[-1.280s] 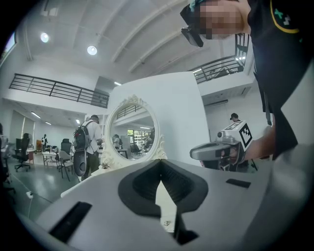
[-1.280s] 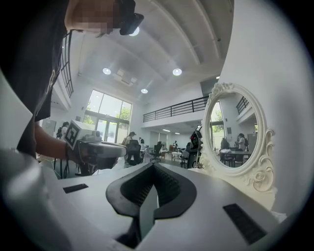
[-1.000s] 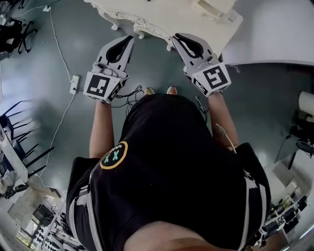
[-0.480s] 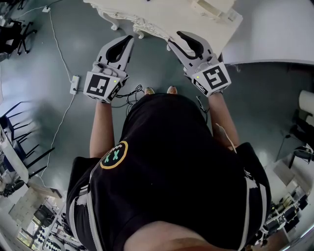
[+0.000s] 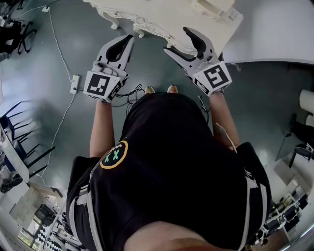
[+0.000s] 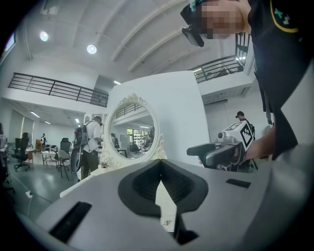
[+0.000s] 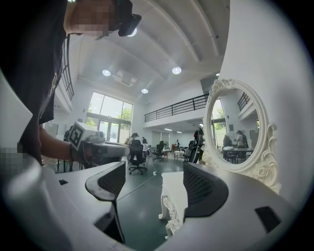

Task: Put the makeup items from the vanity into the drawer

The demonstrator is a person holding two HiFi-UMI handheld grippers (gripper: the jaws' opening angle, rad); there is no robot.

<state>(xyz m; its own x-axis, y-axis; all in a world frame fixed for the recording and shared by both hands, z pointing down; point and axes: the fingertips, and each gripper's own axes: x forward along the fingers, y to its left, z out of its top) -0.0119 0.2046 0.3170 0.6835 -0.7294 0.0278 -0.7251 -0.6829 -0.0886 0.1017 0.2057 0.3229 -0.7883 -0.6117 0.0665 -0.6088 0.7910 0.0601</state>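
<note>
A white carved vanity table (image 5: 162,17) stands ahead of me, and its oval mirror (image 6: 130,130) shows in both gripper views. I cannot make out any makeup items or a drawer. My left gripper (image 5: 128,39) hovers before the table's front edge with its jaws together and nothing in them. My right gripper (image 5: 179,40) is at the table's front right edge. Its jaws are opening, and only the table's corner and leg (image 7: 172,196) show far off through the gap. A cream box-like piece (image 5: 213,10) sits on the tabletop's right end.
A power strip (image 5: 74,83) and cables lie on the grey floor to the left. Dark chairs (image 5: 14,29) stand at the far left. A white partition (image 5: 274,29) rises behind the vanity at the right. People and office chairs are far off in the hall.
The right gripper's jaws have spread apart from shut to clearly open. The left gripper has stayed where it was.
</note>
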